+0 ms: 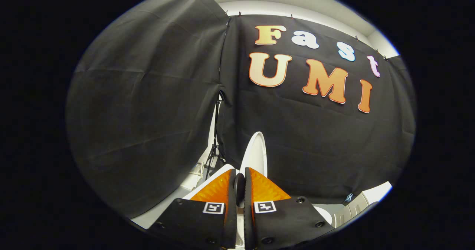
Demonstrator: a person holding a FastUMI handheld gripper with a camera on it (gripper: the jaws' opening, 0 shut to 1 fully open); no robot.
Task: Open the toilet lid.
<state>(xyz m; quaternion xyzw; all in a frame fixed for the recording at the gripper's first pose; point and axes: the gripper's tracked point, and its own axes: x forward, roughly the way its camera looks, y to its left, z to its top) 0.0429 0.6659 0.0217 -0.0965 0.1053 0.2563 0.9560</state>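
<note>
The toilet lid [256, 151] stands raised, almost upright, at 12 o'clock from the claw [240, 181], whose orange fingers [217, 188] pinch its edge. The lifting step seems nearly done; next, I judge, release it gently.

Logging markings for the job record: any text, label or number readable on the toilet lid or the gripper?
Toilet lid, pinched edge-on in the closed gripper: no text visible.
Left finger tag: square black-and-white coded pattern, no readable word or number.
Right finger tag: the same, nothing readable.
</note>
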